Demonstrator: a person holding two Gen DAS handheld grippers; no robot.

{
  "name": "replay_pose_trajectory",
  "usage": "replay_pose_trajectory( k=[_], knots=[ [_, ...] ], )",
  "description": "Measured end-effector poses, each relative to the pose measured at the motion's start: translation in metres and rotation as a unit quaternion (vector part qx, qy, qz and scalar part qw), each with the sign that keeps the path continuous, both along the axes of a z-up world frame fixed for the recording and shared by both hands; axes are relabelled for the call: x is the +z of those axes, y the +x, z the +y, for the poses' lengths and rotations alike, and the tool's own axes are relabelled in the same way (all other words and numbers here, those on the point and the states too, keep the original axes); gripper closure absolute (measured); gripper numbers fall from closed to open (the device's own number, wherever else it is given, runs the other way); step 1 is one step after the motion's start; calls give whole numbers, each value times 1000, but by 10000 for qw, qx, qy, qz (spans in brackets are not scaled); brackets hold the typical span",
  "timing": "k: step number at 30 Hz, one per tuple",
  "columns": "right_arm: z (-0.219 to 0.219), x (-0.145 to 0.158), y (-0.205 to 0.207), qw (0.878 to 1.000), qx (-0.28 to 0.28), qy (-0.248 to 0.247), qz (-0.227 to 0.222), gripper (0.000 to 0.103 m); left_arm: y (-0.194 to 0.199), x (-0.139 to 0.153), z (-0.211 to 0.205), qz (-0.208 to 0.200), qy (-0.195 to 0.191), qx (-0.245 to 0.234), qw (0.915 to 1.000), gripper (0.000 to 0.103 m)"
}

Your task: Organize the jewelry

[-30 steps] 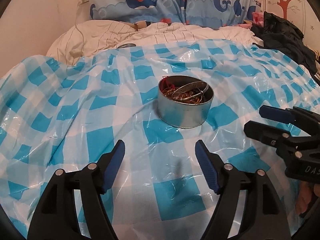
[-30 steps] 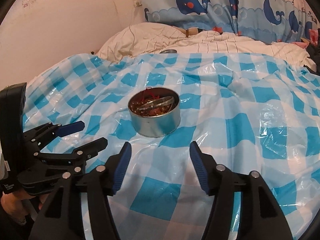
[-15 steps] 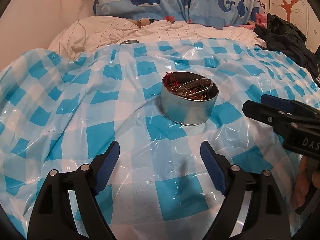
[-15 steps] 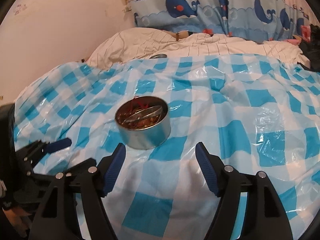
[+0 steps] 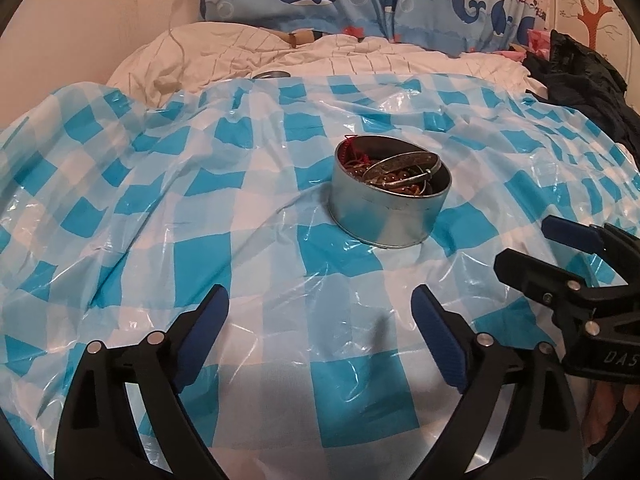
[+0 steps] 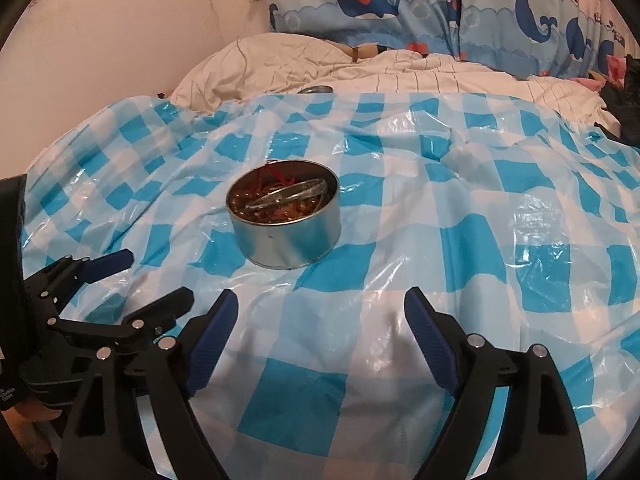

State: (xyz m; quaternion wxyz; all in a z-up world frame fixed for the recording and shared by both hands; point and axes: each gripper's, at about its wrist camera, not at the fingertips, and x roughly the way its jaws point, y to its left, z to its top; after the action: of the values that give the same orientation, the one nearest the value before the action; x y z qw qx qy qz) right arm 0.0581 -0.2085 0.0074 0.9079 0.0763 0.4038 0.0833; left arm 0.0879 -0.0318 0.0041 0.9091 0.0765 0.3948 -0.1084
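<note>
**Tin of jewelry on checked sheet, both grippers empty**

Round metal tin [image 5: 390,210] standing upright on a blue-and-white checked plastic sheet [image 5: 200,264] spread over a bed. Sits near the middle of the sheet, ahead of both grippers and well apart from each. Filled with jewelry [image 6: 276,206]: brownish beads, a red cord and a silver bangle [image 5: 404,166] lying tilted across the top, one end against the rim. Individual pieces too tangled to tell apart.

Left gripper [image 5: 320,334] low over the near part of the sheet, jaws opening, blue pads spread wide, only bare sheet between them. Right gripper [image 6: 322,330] likewise low over the sheet, jaws opening, nothing between the pads. Seen side by side: right gripper at the right edge of the left view, left gripper at the lower left of the right view, part of a hand visible beneath each.

Behind the sheet: white striped bedding [image 5: 360,60], a small round metal object [image 6: 316,89] half hidden at its edge, a whale-print curtain [image 6: 420,4], dark clothing [image 5: 580,76] at far right.
</note>
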Motion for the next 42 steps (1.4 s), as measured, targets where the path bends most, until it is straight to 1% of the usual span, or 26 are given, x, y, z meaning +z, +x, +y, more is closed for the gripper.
replay_pose_trajectory(
  k=[17,35,42],
  knots=[
    [3,-1,-1,10000,-14,13,93,18,3,-2,-1,34,61,173,9998,7],
    [4,-1,-2,9999,-8,15,113,15,6,-5,0,150,79,265,9995,7],
    [4,-4,-3,9998,-35,22,173,14,8,-7,-1,160,175,308,9992,7]
  ],
)
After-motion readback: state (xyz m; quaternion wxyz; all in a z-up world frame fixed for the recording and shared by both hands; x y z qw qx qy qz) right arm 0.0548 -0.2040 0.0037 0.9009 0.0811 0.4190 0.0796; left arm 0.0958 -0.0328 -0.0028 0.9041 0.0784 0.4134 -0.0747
